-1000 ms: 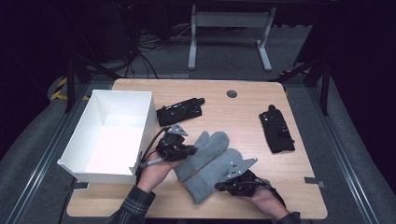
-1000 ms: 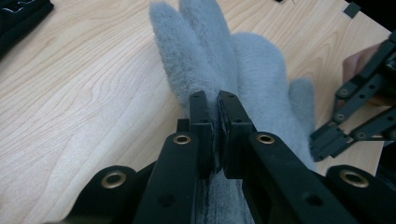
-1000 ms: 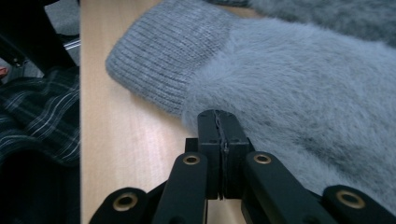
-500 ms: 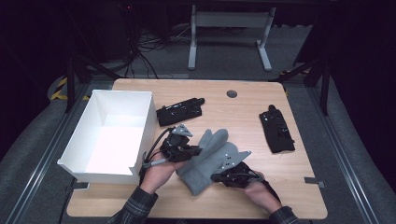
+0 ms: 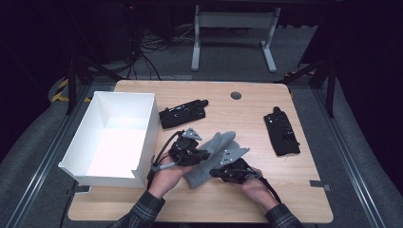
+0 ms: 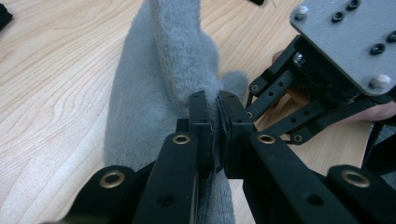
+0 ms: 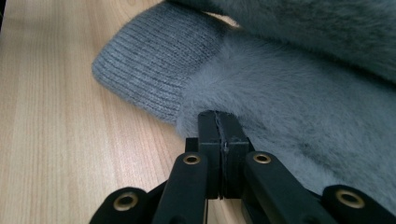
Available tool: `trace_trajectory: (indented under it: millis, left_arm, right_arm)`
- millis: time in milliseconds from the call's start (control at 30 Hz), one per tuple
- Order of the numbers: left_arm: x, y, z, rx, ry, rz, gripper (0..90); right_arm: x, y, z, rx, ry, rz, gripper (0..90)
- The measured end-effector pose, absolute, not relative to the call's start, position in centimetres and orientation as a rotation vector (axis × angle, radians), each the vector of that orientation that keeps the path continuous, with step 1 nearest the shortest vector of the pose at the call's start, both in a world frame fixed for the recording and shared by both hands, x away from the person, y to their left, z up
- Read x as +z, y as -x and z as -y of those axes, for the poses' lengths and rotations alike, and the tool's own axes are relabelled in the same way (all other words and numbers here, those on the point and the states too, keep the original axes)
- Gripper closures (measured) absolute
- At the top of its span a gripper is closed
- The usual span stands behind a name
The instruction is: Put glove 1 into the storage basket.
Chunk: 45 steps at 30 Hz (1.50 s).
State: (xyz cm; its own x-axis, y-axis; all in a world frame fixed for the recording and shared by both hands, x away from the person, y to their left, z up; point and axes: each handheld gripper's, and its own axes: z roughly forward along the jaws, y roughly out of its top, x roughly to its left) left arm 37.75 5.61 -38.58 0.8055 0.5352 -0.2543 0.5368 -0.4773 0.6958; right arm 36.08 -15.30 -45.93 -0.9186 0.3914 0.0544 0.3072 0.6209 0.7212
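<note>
1. Holding the grey fuzzy mitten (image 5: pixel 211 156) with both tools, I had it near the front middle of the wooden table (image 5: pixel 247 116), just right of the white box (image 5: pixel 147 126).
2. Left gripper (image 6: pixel 213 114) was clenched on a raised fold of the mitten's fur; in the left gripper view fabric sat pinched between its pads.
3. Right gripper (image 7: pixel 223 128) had its jaws pressed fully together at the furry edge next to the ribbed cuff (image 7: pixel 149 65). Only a thin bit of pile looked caught; I judged it a light pinch on the mitten.
4. Change over the last second: earlier the mitten lay flat and spread, thumb and body wide. By now it was bunched narrower and tilted up, with my two hands drawn closer together.
5. Right hand (image 5: pixel 256 187) slid across toward the left; left hand (image 5: pixel 164 175) barely shifted.
6. My read: the mitten was being folded or gathered, likely for the box. Not in the box yet.
7. Two black gloves untouched: one (image 5: pixel 183 113) beside the box, one (image 5: pixel 282 133) at the right side of the table.
</note>
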Motion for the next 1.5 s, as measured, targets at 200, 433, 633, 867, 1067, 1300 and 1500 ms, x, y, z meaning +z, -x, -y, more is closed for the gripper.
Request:
trace_trajectory:
  millis: [200,433,633,867,1067,1300,1500]
  left_arm:
    - [-38.6,-37.7,-5.4,-0.037,-2.142,-0.778,84.8]
    - [-38.7,-37.4,-4.7,-0.102,-2.124,-0.742,86.7]
    - [-38.5,-37.6,-5.0,-0.07,-2.112,-0.736,88.8]
    - [-38.9,-38.7,-5.5,0.004,-2.147,-0.754,89.8]
    - [-38.8,-40.0,-5.3,0.045,-2.189,-0.7,71.7]
    - [-39.9,-41.5,-4.0,0.043,-2.253,-0.607,38.8]
    - [-41.6,-42.1,-2.8,0.015,-2.332,-0.593,16.8]
  right_arm:
    - [-45.2,-35.7,16.9,1.2,-0.615,-2.699,90.0]
    - [-44.6,-35.3,20.9,1.163,-0.707,-2.664,89.9]
    - [-44.3,-35.3,24.9,1.145,-0.819,-2.586,86.6]
    - [-44.8,-35.1,27.3,1.091,-0.892,-2.555,73.0]
    - [-45.6,-35.1,29.1,1.035,-0.957,-2.514,49.9]
    - [-46.3,-34.9,31.3,1.021,-1.035,-2.443,27.2]
    - [-46.5,-35.0,31.5,1.007,-1.032,-2.427,20.9]
